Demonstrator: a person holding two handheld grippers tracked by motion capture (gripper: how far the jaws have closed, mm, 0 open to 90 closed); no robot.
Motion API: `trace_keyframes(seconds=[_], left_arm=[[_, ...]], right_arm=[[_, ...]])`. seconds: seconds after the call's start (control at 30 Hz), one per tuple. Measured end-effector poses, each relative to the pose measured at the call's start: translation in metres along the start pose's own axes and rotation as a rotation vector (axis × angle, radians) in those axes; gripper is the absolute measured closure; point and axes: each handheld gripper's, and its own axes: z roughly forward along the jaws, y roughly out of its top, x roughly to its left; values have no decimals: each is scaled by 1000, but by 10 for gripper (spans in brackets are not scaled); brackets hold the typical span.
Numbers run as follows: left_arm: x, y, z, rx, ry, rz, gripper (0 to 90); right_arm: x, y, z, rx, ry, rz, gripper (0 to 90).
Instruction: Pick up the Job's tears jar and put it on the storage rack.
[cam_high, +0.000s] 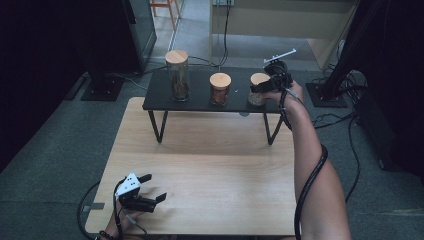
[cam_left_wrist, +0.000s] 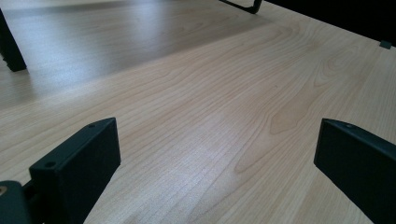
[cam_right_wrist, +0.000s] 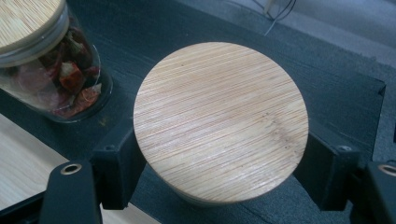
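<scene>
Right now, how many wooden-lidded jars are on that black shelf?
3, in a row: a tall jar at the left, a short jar in the middle, and a right jar between the right tongs.

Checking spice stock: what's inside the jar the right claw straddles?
From above, its bamboo lid covers everything. From the side, the jar shows something pale, too small to identify.

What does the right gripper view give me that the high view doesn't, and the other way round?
Right gripper view alone: the lid's bamboo grain close up, a black jaw at each side of it, and red dried pieces in the neighbouring jar.

High view alone: the tall jar, the black shelf's legs, the wooden table, and the left gripper open low over it.

Both: the right gripper at the rightmost jar on the shelf.
</scene>
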Motion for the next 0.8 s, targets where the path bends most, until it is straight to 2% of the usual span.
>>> trace_keyframes(seconds=[0.1,0.27,0.47,0.53,0.57,0.6,0.63,0.73,0.8], left_arm=[[1,0,0,0,-1,-4,5],[1,0,0,1,-1,-4,5],[0,0,0,-2,1,-11,5],[1,-1,0,-4,0,-14,5],[1,-1,-1,-5,-1,-17,5],[2,-1,-1,-6,-2,-17,5],[2,-2,-1,-9,-3,-19,5],[2,-2,-1,-10,-2,-20,5],[2,-2,-1,-12,-1,-19,5]], right_arm=[[-3,8,0,29,11,-6,253],[-4,10,3,31,6,-4,253],[-3,9,6,10,-2,1,252],[-4,4,8,-13,2,-8,250],[-6,1,8,-21,6,-4,225],[-6,1,9,-20,5,4,124],[-5,1,10,-11,5,-4,71],[-3,-2,11,-2,17,-44,41],[-2,-6,9,-18,29,-43,41]])
